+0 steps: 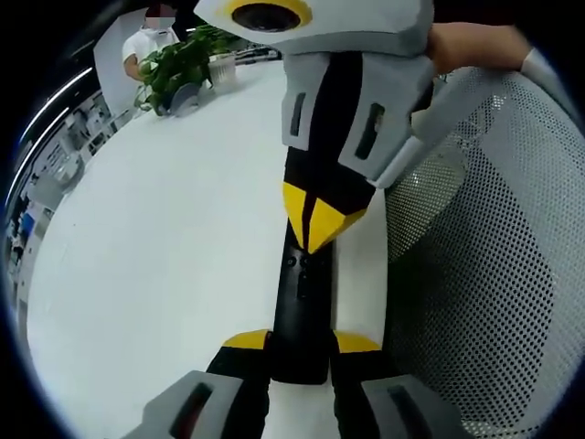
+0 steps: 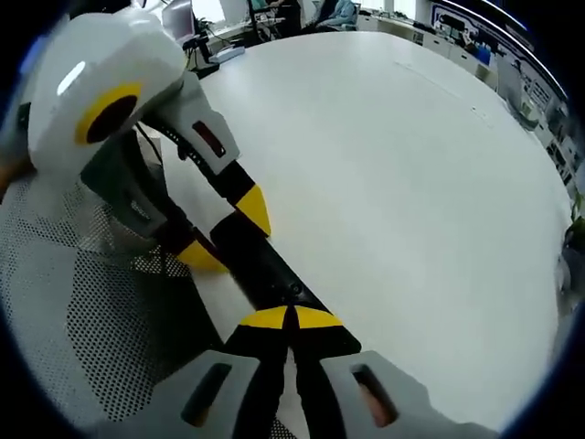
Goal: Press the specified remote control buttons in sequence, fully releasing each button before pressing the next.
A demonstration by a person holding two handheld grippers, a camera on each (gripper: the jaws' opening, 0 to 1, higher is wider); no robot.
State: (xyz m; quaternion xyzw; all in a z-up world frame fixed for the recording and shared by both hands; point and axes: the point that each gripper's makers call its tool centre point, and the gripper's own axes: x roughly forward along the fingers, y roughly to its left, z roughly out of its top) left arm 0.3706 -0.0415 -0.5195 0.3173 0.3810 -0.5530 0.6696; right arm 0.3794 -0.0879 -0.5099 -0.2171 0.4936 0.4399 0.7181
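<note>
Black remote (image 1: 300, 311) on white table (image 1: 155, 274), clamped between left claw (image 1: 302, 343) tips, right claw (image 2: 290, 319) tips closed together, pressing remote's far end, mesh chair (image 1: 494, 274) beside.

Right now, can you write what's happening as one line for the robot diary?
left gripper: shut on remote | right gripper: shut, tips on remote's buttons | remote on white table | mesh chair beside

No readable text, labels or numbers anywhere
</note>
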